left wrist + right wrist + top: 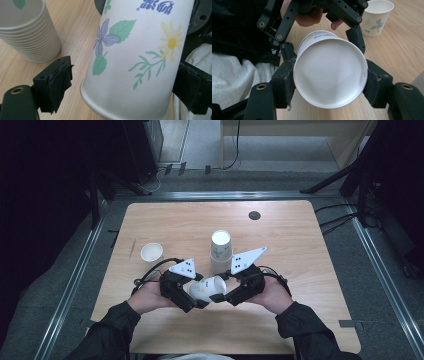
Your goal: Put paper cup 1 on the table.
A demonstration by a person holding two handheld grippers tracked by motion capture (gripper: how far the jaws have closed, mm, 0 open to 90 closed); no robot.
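A white paper cup (207, 287) printed with flowers lies on its side just above the table, between both grippers. My right gripper (223, 291) is shut on its base end; in the right gripper view the two pads press either side of the cup's round bottom (329, 72). My left gripper (196, 296) stands open around the cup's side (130, 50) near the mouth rim, with a strip of wood showing between its left pad (60, 75) and the cup wall. The left gripper (322, 42) also shows in the right gripper view, behind the cup.
An upside-down stack of paper cups (220, 251) (27, 32) stands just beyond the grippers. A single upright cup (152, 253) (375, 17) sits to the left. A small black disc (254, 215) lies near the far edge of the wooden table (300, 285).
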